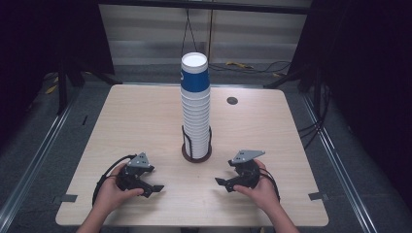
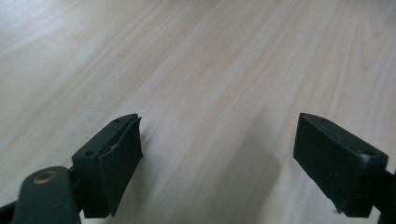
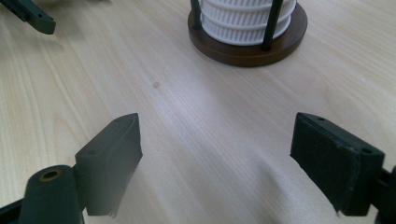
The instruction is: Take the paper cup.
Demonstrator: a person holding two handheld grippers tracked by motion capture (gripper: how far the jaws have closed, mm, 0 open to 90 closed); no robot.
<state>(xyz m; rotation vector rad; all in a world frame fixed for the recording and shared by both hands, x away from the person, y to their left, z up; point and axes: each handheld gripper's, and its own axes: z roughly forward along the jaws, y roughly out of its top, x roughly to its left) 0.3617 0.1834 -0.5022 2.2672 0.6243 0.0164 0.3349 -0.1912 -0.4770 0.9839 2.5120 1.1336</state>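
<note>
In the right gripper view, the stack of paper cups (image 3: 243, 18) is cut off by the top edge; its lowest ribbed rims remain visible, seated in the cup holder (image 3: 247, 49), whose upright rods also run out of frame. The left gripper (image 3: 28, 16) appears at the top-left corner as a partial dark tip. In the high view, the print on the blue top cup (image 1: 195, 77) is too small to read (a white mark at its left edge). The small dark disc (image 1: 232, 100) on the table (image 1: 145, 121) cannot be identified. Both forearms are cropped by the bottom edge.
</note>
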